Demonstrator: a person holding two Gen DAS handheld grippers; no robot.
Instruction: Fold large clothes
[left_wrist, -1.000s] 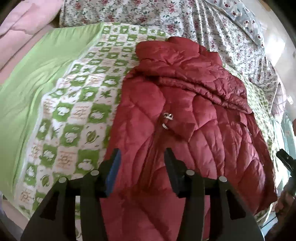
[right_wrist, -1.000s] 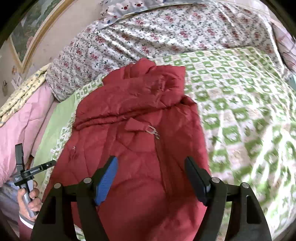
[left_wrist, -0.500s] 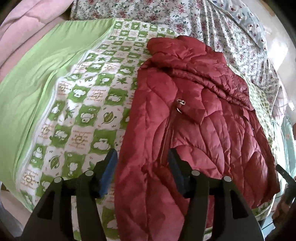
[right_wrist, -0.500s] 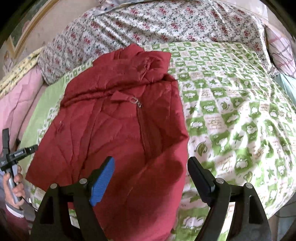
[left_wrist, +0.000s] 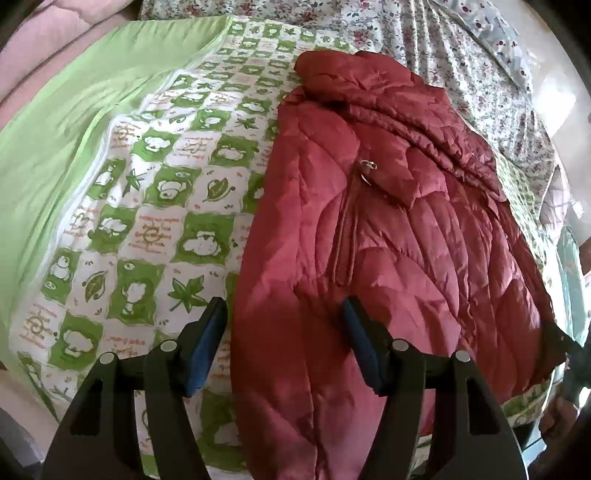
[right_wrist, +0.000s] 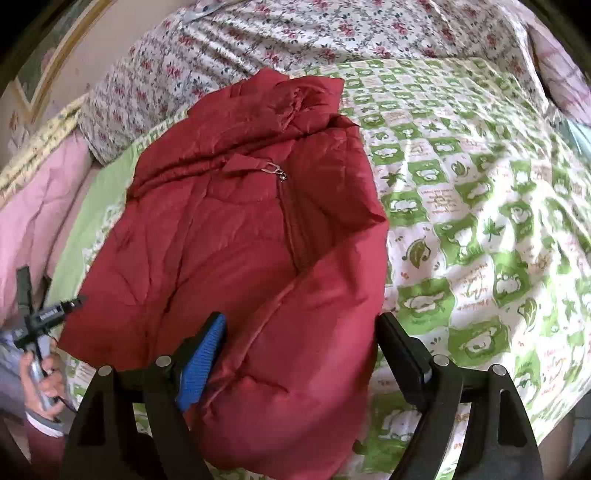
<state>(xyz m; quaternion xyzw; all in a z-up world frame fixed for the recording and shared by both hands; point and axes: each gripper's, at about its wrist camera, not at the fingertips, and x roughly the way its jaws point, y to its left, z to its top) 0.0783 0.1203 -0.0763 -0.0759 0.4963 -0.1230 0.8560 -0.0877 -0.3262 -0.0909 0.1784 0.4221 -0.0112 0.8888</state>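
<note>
- A red quilted jacket (left_wrist: 388, 229) lies spread on a bed, on a quilt (left_wrist: 155, 206) checked in green and white with leaf and animal prints.
- Its collar end (right_wrist: 295, 96) points toward the far side of the bed, where a floral cover (right_wrist: 258, 40) lies; its hem end hangs nearest both cameras, at the bed's near edge.
- A zip runs down the front, and its metal pull (left_wrist: 366, 168) lies just below a small red flap near the collar.
- The left tongs (left_wrist: 282, 336) stand over the hem end, jaws opening. In that view one pad is over the quilt just beside the jacket's edge and the other over the red fabric, so the edge lies between them, but neither pad presses on it.
- The right tongs (right_wrist: 299, 354) stand wide apart over the opposite side of the hem. A puffed fold of the jacket fills the gap between the blue pad (right_wrist: 201, 358) and the black one, yet whether the fabric touches either pad cannot be told; nothing is gripped.
- In the right wrist view a hand (right_wrist: 40, 376) holding the other tool's handle shows at the lower left, beside the jacket's edge.
- A plain green sheet (left_wrist: 74, 122) and pink bedding (right_wrist: 33, 206) lie beyond the quilt on that side.
</note>
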